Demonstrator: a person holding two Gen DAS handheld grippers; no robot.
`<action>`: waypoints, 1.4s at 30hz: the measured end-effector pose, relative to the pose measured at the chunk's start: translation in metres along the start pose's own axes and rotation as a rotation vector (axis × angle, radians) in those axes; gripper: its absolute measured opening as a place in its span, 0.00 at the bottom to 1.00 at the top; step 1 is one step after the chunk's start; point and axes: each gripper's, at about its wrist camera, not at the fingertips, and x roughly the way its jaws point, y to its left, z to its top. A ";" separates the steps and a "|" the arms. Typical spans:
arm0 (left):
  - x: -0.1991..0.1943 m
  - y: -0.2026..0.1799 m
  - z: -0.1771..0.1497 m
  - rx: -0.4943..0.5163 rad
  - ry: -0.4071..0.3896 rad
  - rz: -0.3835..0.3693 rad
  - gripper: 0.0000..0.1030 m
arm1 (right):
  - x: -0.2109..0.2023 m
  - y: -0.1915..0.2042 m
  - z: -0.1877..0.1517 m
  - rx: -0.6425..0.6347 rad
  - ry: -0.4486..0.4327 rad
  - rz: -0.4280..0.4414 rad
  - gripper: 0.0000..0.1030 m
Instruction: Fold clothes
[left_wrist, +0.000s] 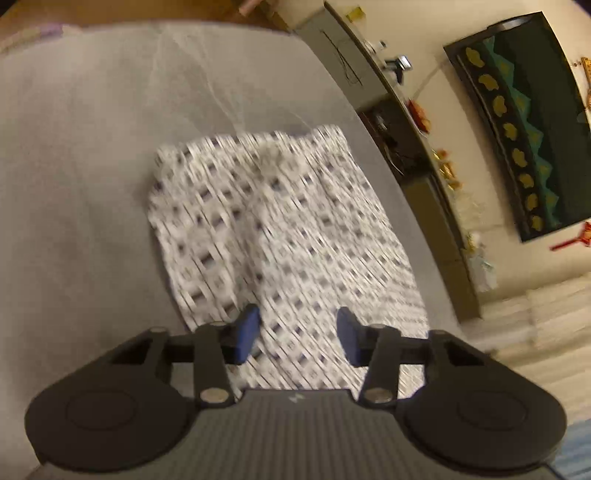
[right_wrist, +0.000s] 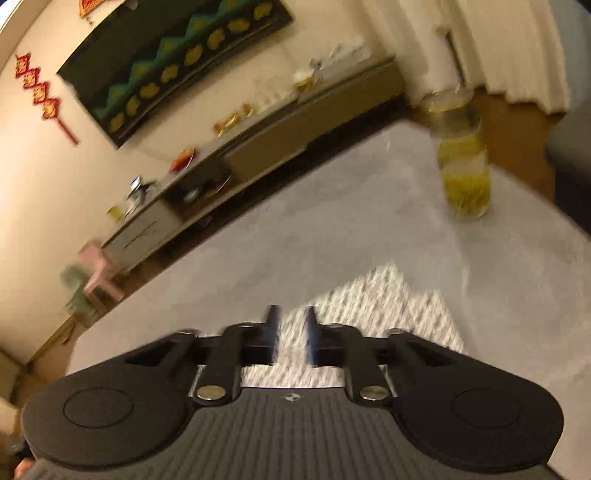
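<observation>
A: How do the jaws stand?

B: The left gripper (left_wrist: 297, 334) has its blue-padded jaws spread wide with nothing between them, hovering over the near end of the white cloth garment with a dark checked print (left_wrist: 273, 229). The right gripper (right_wrist: 291, 334) has its jaws parted by a narrow gap, also empty, above a corner of the same garment.

A: And how does the garment lie?

B: Ahead of the left jaws it stretches away as a rough rectangle on the grey matte bench (left_wrist: 81, 155), with a soft ridge running up its middle. It could be laid out for folding or already doubled over; the blur hides the layers, so I cannot tell which.

A: What could go wrong?

B: Both views are smeared by motion. A fast pinch could catch one layer only, or bunch the ridge and drag the whole piece. Ahead and right of the right jaws stands a clear glass jar of yellowish liquid (right_wrist: 463, 162); a wide sweep could knock it over.

A: Room to move?

B: Left of the left jaws the bench is bare and broad. To their right the garment lies near the bench edge, beyond which is a drop to the floor, so cloth pulled that way may slide off.
</observation>
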 end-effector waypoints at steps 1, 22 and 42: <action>0.001 -0.003 -0.002 0.008 0.010 -0.004 0.55 | 0.001 -0.002 -0.013 -0.024 0.053 -0.013 0.75; 0.009 -0.012 -0.016 -0.010 0.051 -0.053 0.82 | 0.042 0.061 -0.041 -0.788 -0.086 -0.465 0.03; 0.007 -0.015 0.002 -0.015 -0.045 -0.050 0.85 | 0.147 0.374 -0.266 -1.526 -0.093 0.217 0.48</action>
